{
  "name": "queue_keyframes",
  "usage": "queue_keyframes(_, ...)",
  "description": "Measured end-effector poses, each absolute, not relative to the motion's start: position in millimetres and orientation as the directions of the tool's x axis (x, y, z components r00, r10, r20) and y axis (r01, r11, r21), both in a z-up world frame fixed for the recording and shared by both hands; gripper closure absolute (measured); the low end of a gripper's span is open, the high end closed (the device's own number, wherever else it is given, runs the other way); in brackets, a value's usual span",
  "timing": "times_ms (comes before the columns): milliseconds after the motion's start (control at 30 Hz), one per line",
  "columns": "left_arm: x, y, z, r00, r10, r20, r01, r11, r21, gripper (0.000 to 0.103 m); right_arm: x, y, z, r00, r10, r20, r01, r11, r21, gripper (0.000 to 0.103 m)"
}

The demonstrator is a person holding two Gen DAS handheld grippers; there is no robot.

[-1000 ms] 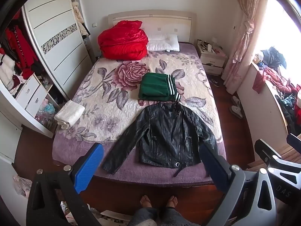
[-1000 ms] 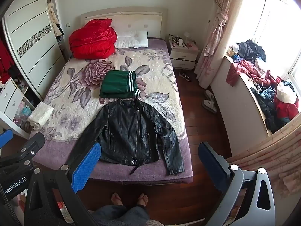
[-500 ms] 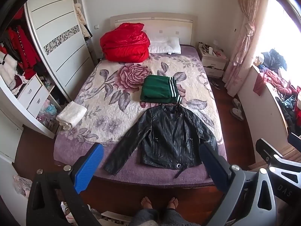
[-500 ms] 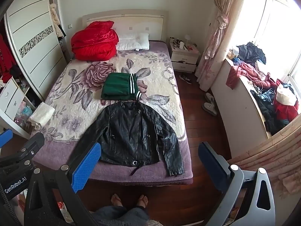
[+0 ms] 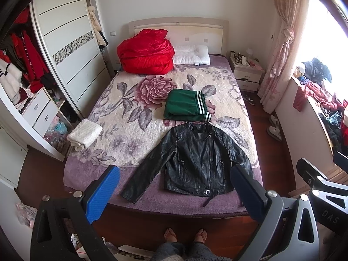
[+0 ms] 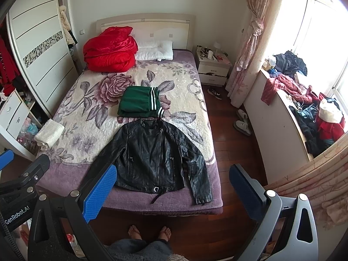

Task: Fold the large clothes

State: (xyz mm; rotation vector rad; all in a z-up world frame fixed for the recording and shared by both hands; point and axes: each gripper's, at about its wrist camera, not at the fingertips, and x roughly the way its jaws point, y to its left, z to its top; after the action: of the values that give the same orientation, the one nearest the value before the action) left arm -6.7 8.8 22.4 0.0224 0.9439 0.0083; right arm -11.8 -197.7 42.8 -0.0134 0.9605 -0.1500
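A black leather jacket [image 5: 195,158] lies flat, front up, sleeves spread, near the foot of the bed [image 5: 91,178]; it also shows in the right wrist view [image 6: 156,158]. A folded green garment with white stripes [image 5: 187,106] lies just beyond its collar, also seen in the right wrist view [image 6: 140,105]. My left gripper [image 5: 174,187] is open and empty, held high above the bed's foot edge. My right gripper [image 6: 171,184] is open and empty, likewise high above the jacket's hem.
A red quilt [image 5: 145,52] and white pillows [image 5: 192,54] lie at the headboard. A rolled white towel [image 5: 84,136] sits at the bed's left edge. The wardrobe [image 5: 65,50] stands left, a nightstand [image 6: 214,69] and cluttered windowsill [image 6: 304,108] right. Bare feet [image 6: 150,232] stand on the wood floor.
Both grippers have drawn slightly back and tilted, so the bed and jacket sit a little lower and farther in view. The jacket has not moved.
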Motion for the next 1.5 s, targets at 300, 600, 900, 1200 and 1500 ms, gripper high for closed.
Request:
queue_keyframes(300, -11.8, 10.5, 27.0, 0.590, 0.020, -0.807, 0.003, 1.000, 0.027, 0.000, -12.8, -196.4, 56.1, 0.570, -0.126, -0.812, 0.119, 0.990, -0.070, 0.000)
queue_keyframes(600, -13.5, 8.6, 25.6, 0.591, 0.017, -0.807, 0.003, 1.000, 0.024, 0.000, -13.1, -191.5, 54.0, 0.576, -0.129, -0.807, 0.117, 0.990, -0.074, 0.000)
queue_keyframes(900, -15.1, 7.6, 24.7, 0.592, 0.017, -0.806, 0.003, 1.000, 0.023, 0.000, -14.4, -194.0, 54.3, 0.578, -0.130, -0.806, 0.116, 0.990, -0.077, 0.000)
queue_keyframes(1200, -15.7, 8.8, 24.2, 0.592, 0.014, -0.806, 0.003, 1.000, 0.020, 0.000, -16.2, -193.3, 52.3, 0.580, -0.131, -0.804, 0.116, 0.990, -0.077, 0.000)
queue_keyframes(1500, -17.9, 6.3, 22.6, 0.591, 0.011, -0.807, 0.003, 1.000, 0.016, 0.000, -18.0, -194.8, 52.4, 0.582, -0.133, -0.803, 0.120, 0.990, -0.078, 0.000)
